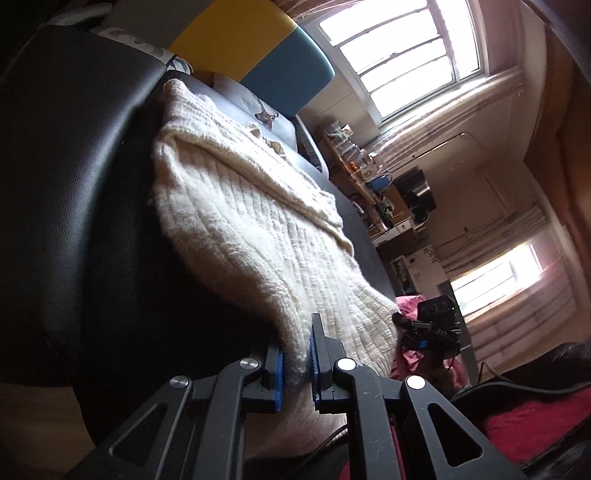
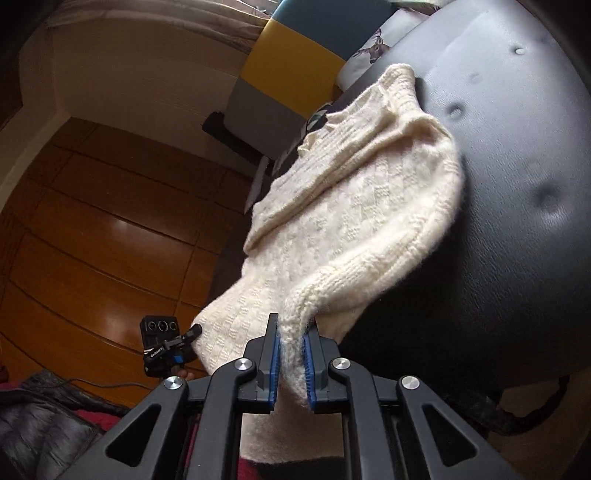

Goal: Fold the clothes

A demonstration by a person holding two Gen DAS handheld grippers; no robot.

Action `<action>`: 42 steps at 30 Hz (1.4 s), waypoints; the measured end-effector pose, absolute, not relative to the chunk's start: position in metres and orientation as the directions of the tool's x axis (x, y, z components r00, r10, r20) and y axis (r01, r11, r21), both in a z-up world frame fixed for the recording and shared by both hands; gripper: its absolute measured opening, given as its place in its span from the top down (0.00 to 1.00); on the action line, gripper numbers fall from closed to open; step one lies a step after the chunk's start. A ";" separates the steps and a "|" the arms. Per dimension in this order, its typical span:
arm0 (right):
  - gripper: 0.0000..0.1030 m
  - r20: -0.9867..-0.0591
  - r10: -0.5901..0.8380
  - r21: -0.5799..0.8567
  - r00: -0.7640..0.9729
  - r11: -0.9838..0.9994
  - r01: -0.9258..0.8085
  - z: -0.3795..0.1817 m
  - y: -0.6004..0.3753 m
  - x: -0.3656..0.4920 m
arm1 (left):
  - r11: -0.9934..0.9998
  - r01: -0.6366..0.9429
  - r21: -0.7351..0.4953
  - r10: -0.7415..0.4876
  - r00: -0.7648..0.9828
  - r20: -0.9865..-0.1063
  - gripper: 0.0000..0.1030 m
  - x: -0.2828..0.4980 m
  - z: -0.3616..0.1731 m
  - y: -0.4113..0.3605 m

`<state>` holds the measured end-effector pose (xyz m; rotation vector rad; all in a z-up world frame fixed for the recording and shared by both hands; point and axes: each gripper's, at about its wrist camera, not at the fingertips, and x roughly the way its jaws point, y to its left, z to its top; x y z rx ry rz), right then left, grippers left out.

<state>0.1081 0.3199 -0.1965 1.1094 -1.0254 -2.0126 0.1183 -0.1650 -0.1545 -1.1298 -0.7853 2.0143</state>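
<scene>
Both grippers pinch the near hem of the cream cable-knit wool sweater (image 1: 258, 221): left gripper (image 1: 297, 363) on one corner, right gripper (image 2: 291, 354) on the other, the rest draped over the black padded leather seat (image 2: 517, 184). Looks mid-fold; next move likely needs both corners carried together, level. Lettering on the other gripper's body is too small to read.

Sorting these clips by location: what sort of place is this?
Probably a lived-in home room: a black leather sofa with cushions, wooden floor, and a cluttered shelf under the windows.
</scene>
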 end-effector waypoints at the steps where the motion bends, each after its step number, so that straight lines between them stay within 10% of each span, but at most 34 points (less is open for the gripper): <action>1: 0.90 -0.391 -0.793 0.850 -0.467 -0.506 0.147 -0.193 0.320 0.099 | -0.562 -0.274 -0.780 0.807 -0.385 -0.447 0.89 0.112 -0.151 -0.166; 12: 0.90 -0.432 -0.707 0.856 -0.560 -0.516 -0.010 -0.197 0.340 -0.057 | -0.391 -0.362 -0.846 0.850 -0.495 -0.180 0.89 -0.045 -0.085 -0.151; 21: 0.90 -0.473 -0.667 0.856 -0.576 -0.501 -0.123 -0.245 0.356 -0.126 | -0.477 0.138 -0.868 0.721 -0.504 -0.476 0.88 -0.180 -0.215 -0.150; 28: 0.89 -0.420 -0.709 0.887 -0.566 -0.451 -0.094 -0.251 0.364 -0.085 | -0.586 0.023 -0.810 0.705 -0.479 -0.524 0.88 -0.140 -0.203 -0.142; 33: 0.70 -0.363 -0.737 0.922 -0.570 -0.371 -0.109 -0.238 0.365 -0.061 | -0.555 0.033 -0.831 0.728 -0.464 -0.505 0.85 -0.111 -0.198 -0.148; 42: 0.54 -0.341 -0.815 0.922 -0.468 -0.387 0.001 -0.209 0.339 -0.038 | -0.482 -0.033 -0.875 0.781 -0.469 -0.413 0.42 -0.068 -0.165 -0.156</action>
